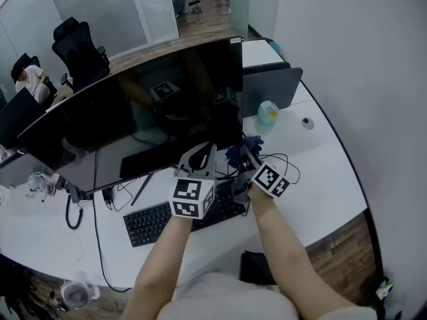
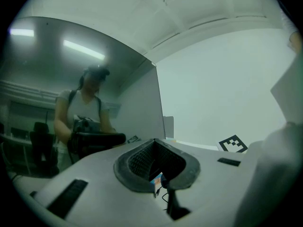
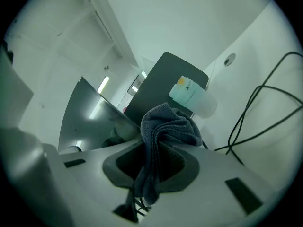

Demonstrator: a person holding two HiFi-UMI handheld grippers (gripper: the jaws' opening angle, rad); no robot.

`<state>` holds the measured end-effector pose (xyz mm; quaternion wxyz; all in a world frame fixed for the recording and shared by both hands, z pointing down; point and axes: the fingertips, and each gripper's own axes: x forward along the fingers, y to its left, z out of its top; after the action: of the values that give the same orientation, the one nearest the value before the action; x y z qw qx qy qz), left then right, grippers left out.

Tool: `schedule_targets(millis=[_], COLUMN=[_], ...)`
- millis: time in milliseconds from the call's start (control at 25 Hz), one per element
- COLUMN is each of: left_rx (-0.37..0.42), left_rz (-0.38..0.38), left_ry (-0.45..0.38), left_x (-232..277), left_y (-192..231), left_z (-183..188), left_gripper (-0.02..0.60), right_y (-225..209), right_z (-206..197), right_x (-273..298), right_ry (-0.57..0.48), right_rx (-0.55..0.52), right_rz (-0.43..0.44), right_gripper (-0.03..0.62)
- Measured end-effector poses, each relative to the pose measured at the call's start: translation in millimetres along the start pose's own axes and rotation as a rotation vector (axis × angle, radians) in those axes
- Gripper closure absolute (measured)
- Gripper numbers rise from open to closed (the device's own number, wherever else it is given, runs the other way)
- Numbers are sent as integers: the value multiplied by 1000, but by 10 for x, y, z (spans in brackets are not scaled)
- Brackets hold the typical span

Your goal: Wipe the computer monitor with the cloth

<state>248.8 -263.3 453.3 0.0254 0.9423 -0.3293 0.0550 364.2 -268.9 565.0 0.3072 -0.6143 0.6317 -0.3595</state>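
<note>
Though it spans much of the desk [image 1: 320, 172], the monitor [image 1: 133, 122] strikes me as a thing to touch lightly. Its wide, dark, glossy screen would likely smear or flex under a hard push, so I would steady it by the frame, never the glass. Both forearms reach forward side by side below the monitor's lower edge, over the keyboard [image 1: 150, 222]. The left gripper [image 1: 200, 155] sits before the lower middle of the monitor, its tongs pressed together with nothing between them. The right gripper [image 1: 250, 162] is just beside it, towards the monitor's lower right corner, its tongs pinching the cloth [image 3: 170, 122]. That cloth looks soft, light and limp. It is bunched into a wad past the tips, with a tail hanging back between them. Gripped through the bunch like this, I judge it unlikely to slip.
</note>
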Motion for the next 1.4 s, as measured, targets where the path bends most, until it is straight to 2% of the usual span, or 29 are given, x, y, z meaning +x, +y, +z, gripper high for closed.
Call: schedule_targets(millis=[240, 480, 760, 1400], left_rx=[3, -10, -28, -75], left_rz=[-16, -13, -4, 18], left_ry=[14, 26, 21, 12], left_x=[-96, -205, -346, -731], left_y=[12, 113, 281, 583], left_z=[-33, -88, -102, -190], left_gripper=[574, 574, 574, 574], right_y=[20, 87, 156, 463], right_z=[-45, -209, -318, -631], right_x=[-12, 34, 64, 59], right_ry=[-34, -3, -26, -3], right_rx=[46, 33, 65, 6], right_rz=[-2, 4, -4, -10], right_gripper=[528, 528, 528, 526])
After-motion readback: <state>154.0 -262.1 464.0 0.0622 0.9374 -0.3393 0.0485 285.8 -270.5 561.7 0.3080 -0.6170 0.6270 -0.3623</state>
